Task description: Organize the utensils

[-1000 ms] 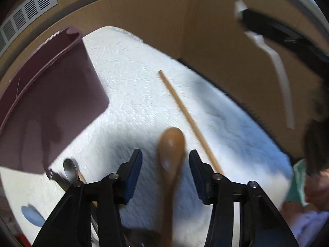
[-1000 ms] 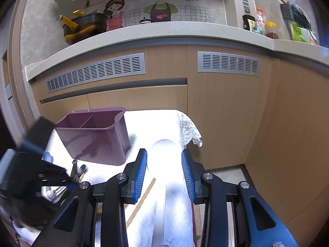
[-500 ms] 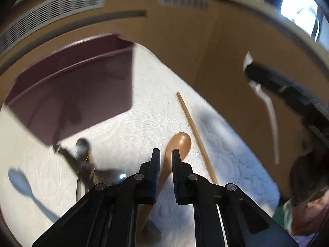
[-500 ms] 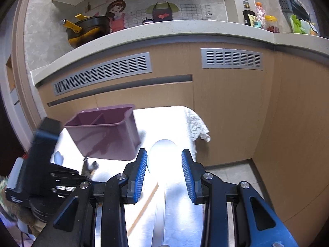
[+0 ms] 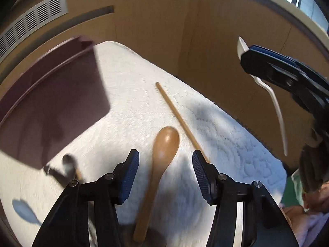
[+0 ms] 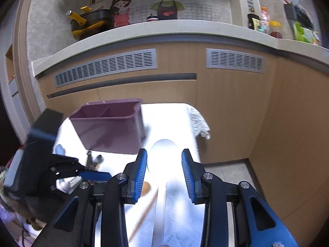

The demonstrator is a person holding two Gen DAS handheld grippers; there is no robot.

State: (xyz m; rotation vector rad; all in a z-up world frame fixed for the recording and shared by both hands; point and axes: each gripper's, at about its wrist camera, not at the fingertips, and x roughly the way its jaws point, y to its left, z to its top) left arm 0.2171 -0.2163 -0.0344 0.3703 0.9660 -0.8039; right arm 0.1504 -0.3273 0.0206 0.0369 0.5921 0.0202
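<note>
Left gripper (image 5: 165, 169) just reopened, jaws spread astride wooden spoon (image 5: 162, 156); right gripper (image 6: 164, 170) grips white spoon (image 6: 162, 156); next, carry it into caddy (image 6: 111, 127).

A black pan with a yellow handle (image 6: 90, 23) sits on the pale countertop (image 6: 185, 28) above vented wooden cabinets (image 6: 226, 94).

Left claw (image 5: 165, 175) has just reopened around the wooden spoon (image 5: 162, 154)

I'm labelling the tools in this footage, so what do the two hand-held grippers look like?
Both look alike. The left hand-held gripper has black angular arms with silver screws, ending in flat fingers faced with ribbed blue pads. The right hand-held gripper has the same build, with blue along its outer frame. No cables show.
</note>
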